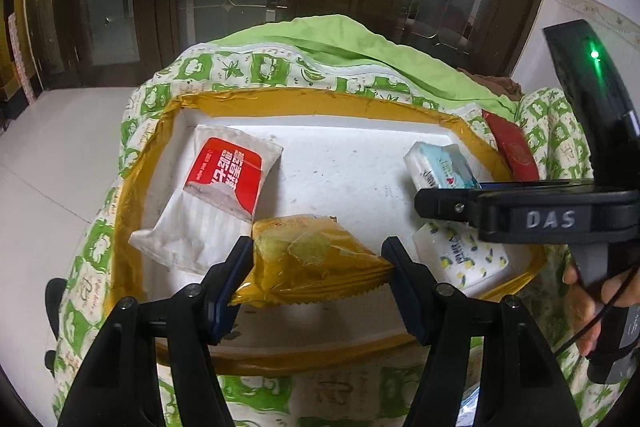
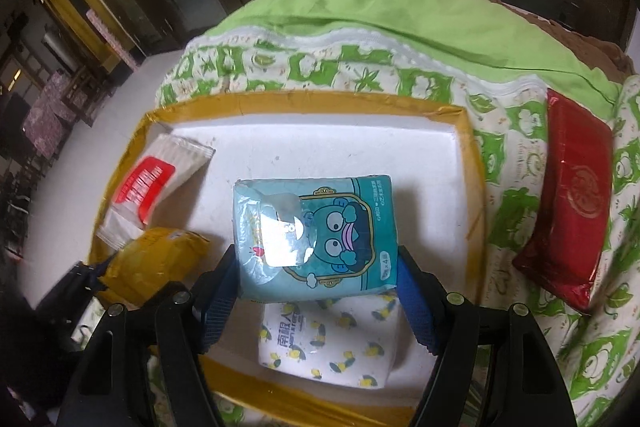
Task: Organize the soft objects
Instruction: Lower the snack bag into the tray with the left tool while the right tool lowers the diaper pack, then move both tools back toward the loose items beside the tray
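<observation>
While gripped, yellow packet (image 1: pixel 316 263) lies crosswise.

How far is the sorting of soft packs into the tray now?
Done: the white-red pack and the lemon-print pack lie in the tray. In hand: left tongs grip the yellow pack; right tongs grip the blue pack. Left: the red pack on the quilt.

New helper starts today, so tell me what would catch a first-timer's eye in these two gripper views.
First, the white tray with tan-taped rim on the green-patterned quilt. Over it, the right gripper holds a teal cartoon tissue pack above a lemon-print pack, while the left gripper clamps a yellow snack packet. A shiny red packet lies outside the tray, on the quilt at the right.
</observation>
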Demonstrator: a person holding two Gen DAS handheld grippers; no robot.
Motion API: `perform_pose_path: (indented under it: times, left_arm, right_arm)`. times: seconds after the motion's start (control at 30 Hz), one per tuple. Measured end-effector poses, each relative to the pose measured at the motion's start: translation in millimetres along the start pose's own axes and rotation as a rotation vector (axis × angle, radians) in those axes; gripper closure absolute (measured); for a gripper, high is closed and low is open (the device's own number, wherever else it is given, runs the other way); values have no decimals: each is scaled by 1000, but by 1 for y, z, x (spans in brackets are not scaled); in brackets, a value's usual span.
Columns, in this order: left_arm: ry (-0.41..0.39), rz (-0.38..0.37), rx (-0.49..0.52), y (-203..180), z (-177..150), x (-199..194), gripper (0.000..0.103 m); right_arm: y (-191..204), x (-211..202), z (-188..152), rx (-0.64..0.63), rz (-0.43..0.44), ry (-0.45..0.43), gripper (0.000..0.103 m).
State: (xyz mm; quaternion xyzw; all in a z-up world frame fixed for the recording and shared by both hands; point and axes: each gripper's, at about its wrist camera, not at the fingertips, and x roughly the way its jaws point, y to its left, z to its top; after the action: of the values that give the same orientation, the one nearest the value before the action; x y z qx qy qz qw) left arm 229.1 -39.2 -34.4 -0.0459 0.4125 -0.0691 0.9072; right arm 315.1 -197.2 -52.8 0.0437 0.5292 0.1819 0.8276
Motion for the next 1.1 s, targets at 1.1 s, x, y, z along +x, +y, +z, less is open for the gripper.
perform_pose_path:
  times: [1.1]
  left_arm:
    - [-123, -2, -53, -4, -60, -80, 8]
  right_arm:
    - [-5, -60, -58, 50, 58, -160, 11]
